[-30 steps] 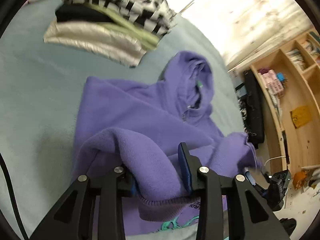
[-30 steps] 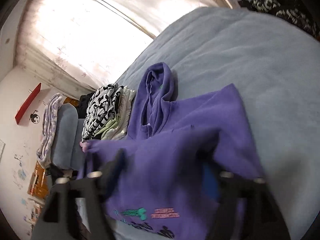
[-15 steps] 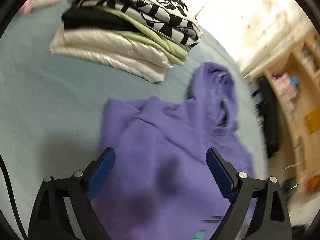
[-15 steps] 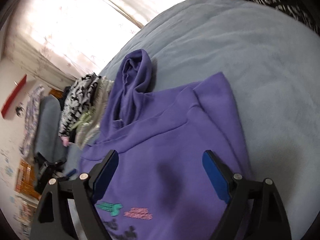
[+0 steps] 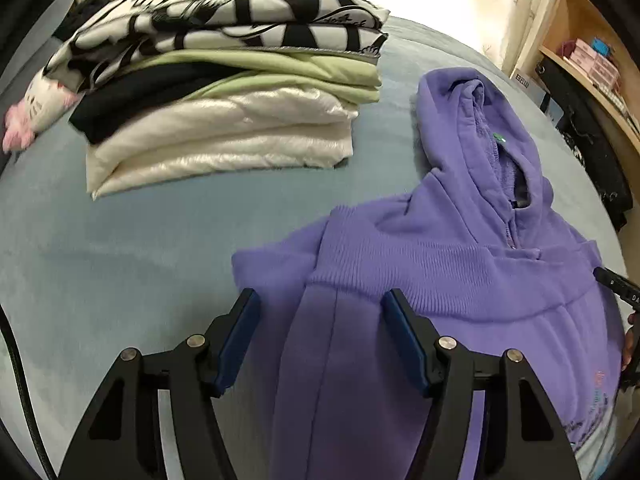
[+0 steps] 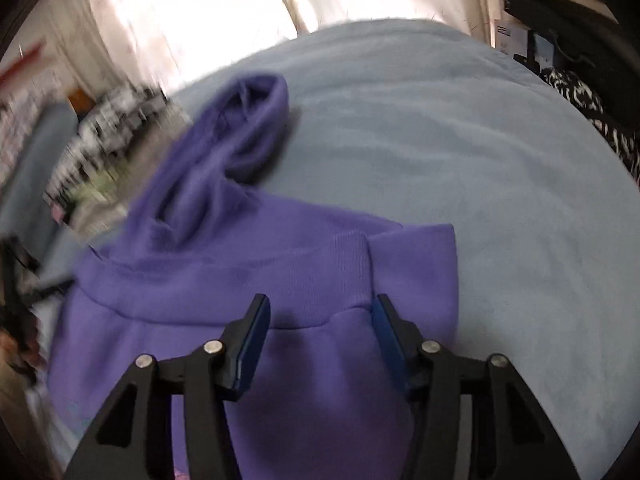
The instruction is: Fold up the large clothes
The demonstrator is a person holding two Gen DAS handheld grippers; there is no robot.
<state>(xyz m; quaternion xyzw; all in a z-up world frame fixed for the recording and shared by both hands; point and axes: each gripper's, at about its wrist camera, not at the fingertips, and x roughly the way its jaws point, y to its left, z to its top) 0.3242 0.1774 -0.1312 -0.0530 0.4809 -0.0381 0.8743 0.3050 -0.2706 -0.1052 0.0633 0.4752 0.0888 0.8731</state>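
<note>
Blue bed, purple hoodie — folded pile beside

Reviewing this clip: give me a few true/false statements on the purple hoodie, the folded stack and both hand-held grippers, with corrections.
1. The purple hoodie lies on a light blue blanket. True.
2. The hoodie's hood is tucked under its body. False: the hood lies flat beyond the body, uncovered.
3. A folded stack sits beside the hoodie, a black-and-white patterned garment on top. True.
4. The left hand-held gripper is clamped shut on the stack. False: its jaws are closing over the hoodie's ribbed hem, pads apart.
5. The right hand-held gripper carries a white shirt. False: it holds nothing; its jaws are closing above the hoodie.
</note>
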